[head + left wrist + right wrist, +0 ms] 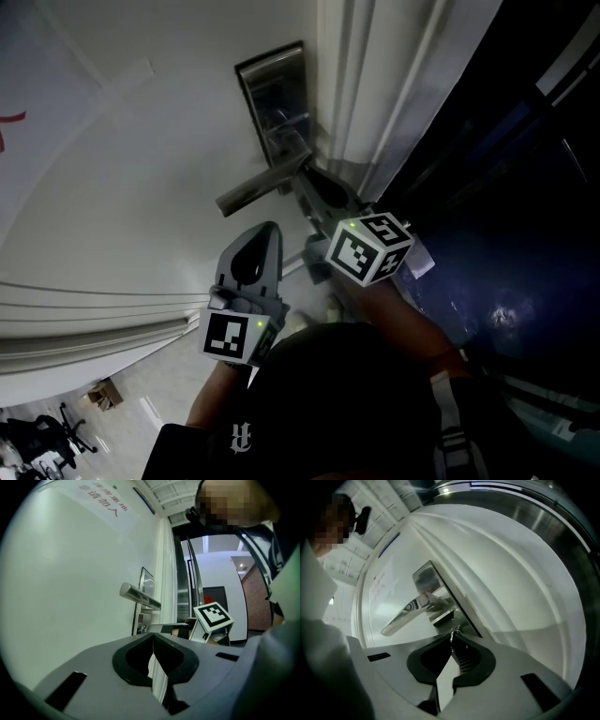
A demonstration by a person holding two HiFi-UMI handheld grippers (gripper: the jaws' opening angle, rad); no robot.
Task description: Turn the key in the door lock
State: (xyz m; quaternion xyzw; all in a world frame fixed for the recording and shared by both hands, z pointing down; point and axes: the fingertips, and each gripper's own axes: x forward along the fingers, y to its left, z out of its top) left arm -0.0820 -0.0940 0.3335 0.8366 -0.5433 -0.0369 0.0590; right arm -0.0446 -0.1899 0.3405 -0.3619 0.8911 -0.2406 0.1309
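Note:
A steel lock plate (272,94) with a lever handle (261,187) sits on the white door (141,169). Just under the lever, my right gripper (311,187) reaches in to the plate. In the right gripper view its jaws are shut on a small metal key (452,638) at their tips, right against the lower end of the lock plate (433,592), below the handle (405,613). My left gripper (269,231) hangs below the lever, apart from the door, shut with nothing in it. In the left gripper view, the handle (139,597) and the right gripper's marker cube (213,616) are ahead.
The white door frame (370,84) runs along the right of the lock, with a dark opening (525,234) beyond it. A paper notice with red print (101,501) is stuck high on the door. Office chairs (42,436) stand on the floor far below left.

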